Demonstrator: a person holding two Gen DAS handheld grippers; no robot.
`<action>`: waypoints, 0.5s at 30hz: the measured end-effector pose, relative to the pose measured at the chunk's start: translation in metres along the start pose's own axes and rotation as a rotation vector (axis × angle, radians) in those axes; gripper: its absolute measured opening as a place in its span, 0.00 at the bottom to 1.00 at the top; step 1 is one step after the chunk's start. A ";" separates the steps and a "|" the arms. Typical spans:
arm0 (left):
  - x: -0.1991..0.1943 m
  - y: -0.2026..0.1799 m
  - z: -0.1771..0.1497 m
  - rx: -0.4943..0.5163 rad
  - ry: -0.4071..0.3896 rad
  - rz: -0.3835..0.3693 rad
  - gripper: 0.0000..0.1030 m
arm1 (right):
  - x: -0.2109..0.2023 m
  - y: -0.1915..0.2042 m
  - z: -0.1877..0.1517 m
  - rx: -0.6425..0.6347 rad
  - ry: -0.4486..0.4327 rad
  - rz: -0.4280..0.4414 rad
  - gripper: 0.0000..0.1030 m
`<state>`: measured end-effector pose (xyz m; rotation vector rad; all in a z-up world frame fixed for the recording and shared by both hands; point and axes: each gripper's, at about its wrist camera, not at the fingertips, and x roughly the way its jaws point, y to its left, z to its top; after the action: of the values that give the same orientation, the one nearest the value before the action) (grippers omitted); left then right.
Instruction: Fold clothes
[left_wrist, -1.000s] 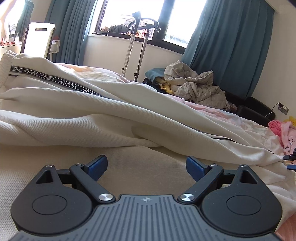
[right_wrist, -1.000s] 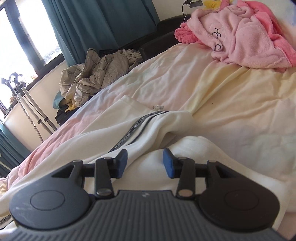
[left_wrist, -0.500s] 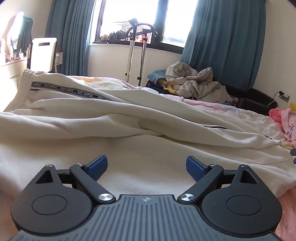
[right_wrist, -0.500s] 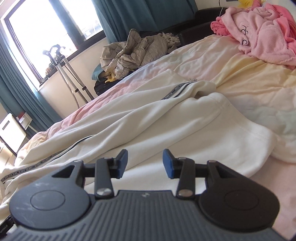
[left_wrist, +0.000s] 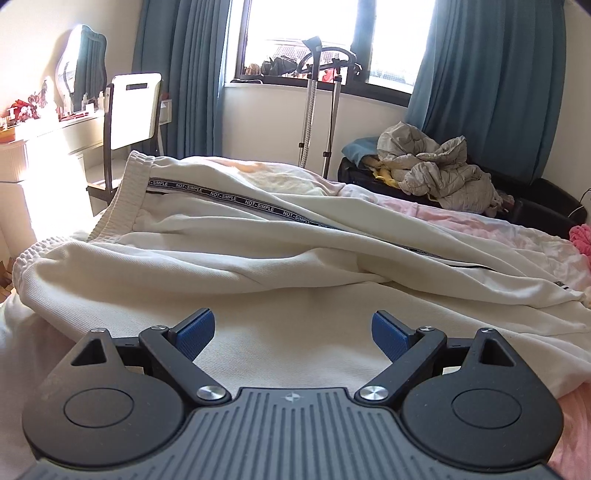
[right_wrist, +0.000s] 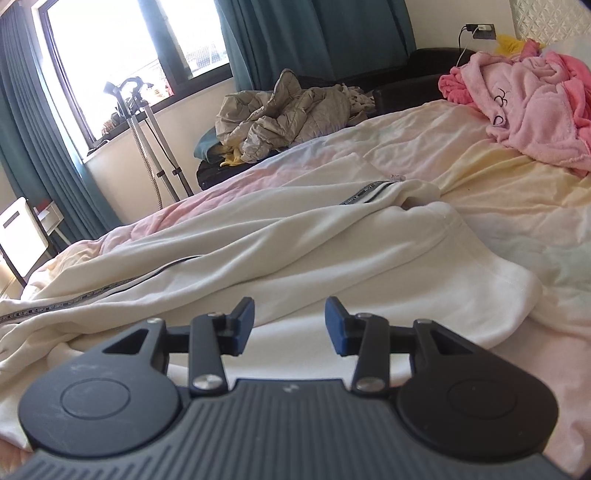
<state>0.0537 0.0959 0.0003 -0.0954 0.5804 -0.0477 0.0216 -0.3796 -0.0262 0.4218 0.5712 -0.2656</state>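
Note:
Cream track trousers (left_wrist: 258, 251) with a black "NOT-SIMPLE" side stripe lie lengthwise on the bed, waistband at the left. In the right wrist view the trousers (right_wrist: 295, 243) run from lower left to the leg cuffs at the right. My left gripper (left_wrist: 293, 328) is open and empty, low over the near leg by the waistband end. My right gripper (right_wrist: 289, 323) is open and empty, just above the near leg toward the cuff end.
A pink fleece garment (right_wrist: 532, 107) lies on the bed (right_wrist: 480, 177) at the far right. A grey quilted jacket (left_wrist: 439, 177) is piled on a dark couch beyond the bed. A garment steamer stand (left_wrist: 317, 110), a white chair (left_wrist: 133, 110) and a dresser (left_wrist: 48, 144) stand by the window.
Both grippers have drawn back and risen from the trousers, so more of the garment shows. The left view has swung toward the waistband. Both stayed open and empty.

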 end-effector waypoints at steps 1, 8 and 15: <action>0.000 0.009 0.002 -0.031 0.007 -0.003 0.91 | 0.002 0.000 -0.001 0.000 0.007 -0.009 0.43; 0.024 0.070 0.003 -0.223 0.069 0.004 0.91 | 0.018 -0.003 -0.006 0.029 0.050 -0.041 0.44; 0.022 0.091 0.001 -0.359 0.057 -0.023 0.91 | 0.030 -0.009 -0.008 0.074 0.067 -0.079 0.47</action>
<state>0.0738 0.1853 -0.0205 -0.4503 0.6399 0.0317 0.0389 -0.3878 -0.0516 0.4820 0.6463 -0.3499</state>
